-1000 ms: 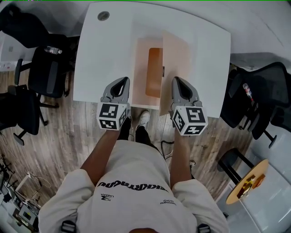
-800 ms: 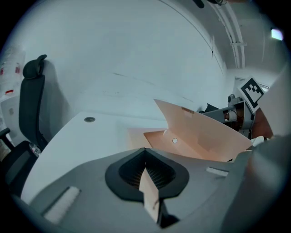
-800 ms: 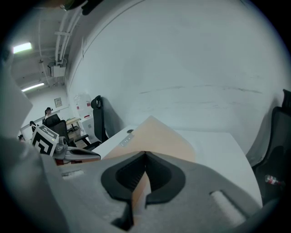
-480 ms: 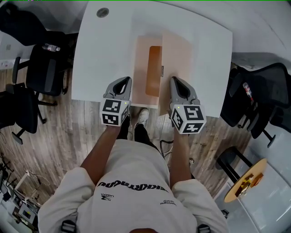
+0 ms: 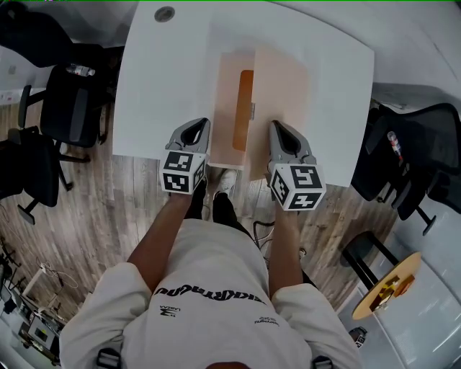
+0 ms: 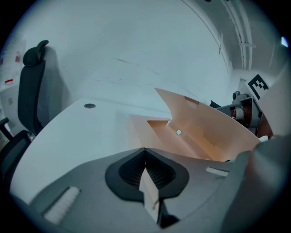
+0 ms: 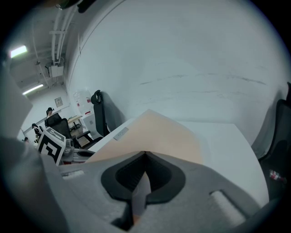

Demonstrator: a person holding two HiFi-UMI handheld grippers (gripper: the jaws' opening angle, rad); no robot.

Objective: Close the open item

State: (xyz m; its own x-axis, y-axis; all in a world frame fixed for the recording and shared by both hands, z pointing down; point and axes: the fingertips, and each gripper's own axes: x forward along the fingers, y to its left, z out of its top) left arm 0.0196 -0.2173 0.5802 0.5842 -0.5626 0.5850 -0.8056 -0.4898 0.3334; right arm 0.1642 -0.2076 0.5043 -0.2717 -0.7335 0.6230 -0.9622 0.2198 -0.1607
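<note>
A peach-coloured flat box [image 5: 229, 108] lies open on the white table [image 5: 166, 79], with its orange inside [image 5: 243, 108] showing as a narrow strip. Its lid [image 5: 281, 94] stands tilted up from the right side and leans left over the base. My right gripper [image 5: 279, 130] is shut, its tip at the lid's outer face [image 7: 159, 132] near the table's front edge. My left gripper [image 5: 196, 128] is shut and holds nothing, just left of the box's near corner. In the left gripper view the lid's inner face [image 6: 204, 132] carries a small round snap [image 6: 178, 132].
Black office chairs stand on the wooden floor to the left [image 5: 68, 108] and right [image 5: 418, 151] of the table. A round cable port [image 5: 164, 14] sits at the table's far left corner. A small round yellow table [image 5: 382, 288] is at the lower right.
The lid has swung further left over the base, so less of the orange inside shows. Both grippers have moved slightly forward over the table edge.
</note>
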